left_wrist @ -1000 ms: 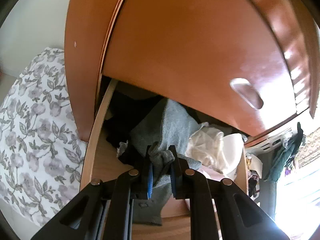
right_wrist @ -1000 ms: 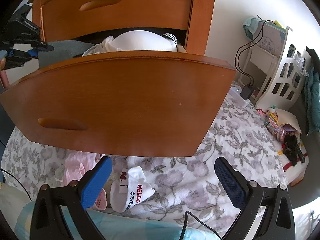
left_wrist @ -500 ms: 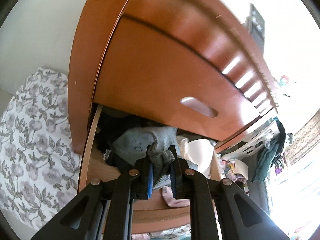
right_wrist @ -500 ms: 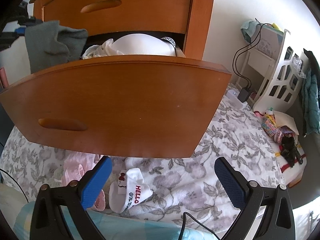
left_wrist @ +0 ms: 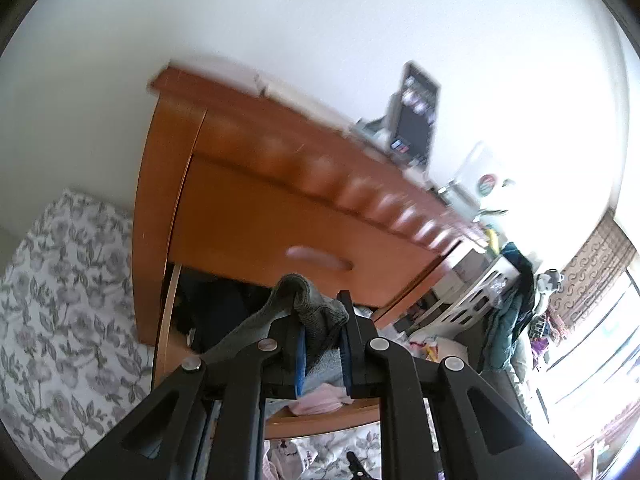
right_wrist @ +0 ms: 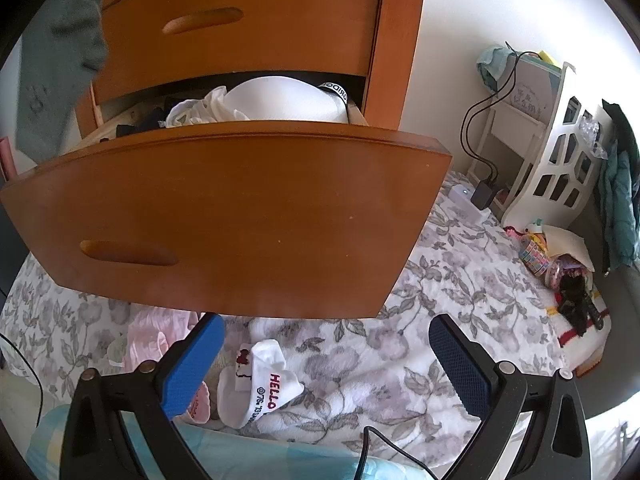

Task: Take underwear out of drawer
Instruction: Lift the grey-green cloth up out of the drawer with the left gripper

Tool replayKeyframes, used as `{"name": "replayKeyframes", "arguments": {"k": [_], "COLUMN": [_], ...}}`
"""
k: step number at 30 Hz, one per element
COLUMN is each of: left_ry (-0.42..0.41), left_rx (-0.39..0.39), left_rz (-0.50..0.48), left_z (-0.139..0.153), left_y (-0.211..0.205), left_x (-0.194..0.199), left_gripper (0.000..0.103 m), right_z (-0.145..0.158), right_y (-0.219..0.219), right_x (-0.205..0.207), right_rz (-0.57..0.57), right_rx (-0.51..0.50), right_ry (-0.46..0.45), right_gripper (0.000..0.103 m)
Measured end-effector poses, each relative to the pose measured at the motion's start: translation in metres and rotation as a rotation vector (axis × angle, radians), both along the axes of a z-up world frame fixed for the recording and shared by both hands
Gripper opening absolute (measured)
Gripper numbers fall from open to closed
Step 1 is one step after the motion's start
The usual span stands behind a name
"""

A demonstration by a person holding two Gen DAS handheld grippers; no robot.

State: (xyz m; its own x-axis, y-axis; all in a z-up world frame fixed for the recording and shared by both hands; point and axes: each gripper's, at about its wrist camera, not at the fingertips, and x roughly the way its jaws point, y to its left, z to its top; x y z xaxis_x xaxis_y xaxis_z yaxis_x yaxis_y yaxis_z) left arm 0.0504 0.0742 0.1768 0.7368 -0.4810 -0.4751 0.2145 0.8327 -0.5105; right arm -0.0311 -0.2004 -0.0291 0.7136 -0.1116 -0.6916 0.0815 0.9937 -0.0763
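Left gripper (left_wrist: 322, 346) is pinching a grey knit underwear piece (left_wrist: 308, 308) — hanging clear above the open orange-brown wooden drawer (right_wrist: 240, 216). Right gripper (right_wrist: 326, 364) is gaping wide w/ nothing between its pads, over the floral bedspread (right_wrist: 452, 280).

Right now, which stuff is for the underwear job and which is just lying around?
For the job:
- left gripper, shut on the grey garment
- open drawer
- white clothes inside

Just lying around:
- white sock on the flowery blanket
- charger
- right gripper, open

Below the drawer I see the floral bed (right_wrist: 440, 304); a white "HELLO" sock (right_wrist: 264, 384) and pink garment (right_wrist: 156, 336) lie lower left.
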Motion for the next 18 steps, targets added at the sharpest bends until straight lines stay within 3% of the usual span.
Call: {"name": "replayKeyframes", "arguments": {"k": [10, 18], "left_ry": [-0.183, -0.275], "left_rx": [0.019, 0.032], "left_rz": [-0.041, -0.069], "left_z": [0.06, 0.088], "left_y": [-0.008, -0.012], "left_x": [-0.052, -0.091], "left_gripper": [0.014, 0.014], "right_z": [0.003, 0.005], "right_y": [0.002, -0.002], "right_x": [-0.003, -0.006], "right_rz": [-0.003, -0.005], "right_rx": [-0.01, 0.016], "right_ry": [-0.018, -0.032], "right_gripper": [0.103, 0.103]}}
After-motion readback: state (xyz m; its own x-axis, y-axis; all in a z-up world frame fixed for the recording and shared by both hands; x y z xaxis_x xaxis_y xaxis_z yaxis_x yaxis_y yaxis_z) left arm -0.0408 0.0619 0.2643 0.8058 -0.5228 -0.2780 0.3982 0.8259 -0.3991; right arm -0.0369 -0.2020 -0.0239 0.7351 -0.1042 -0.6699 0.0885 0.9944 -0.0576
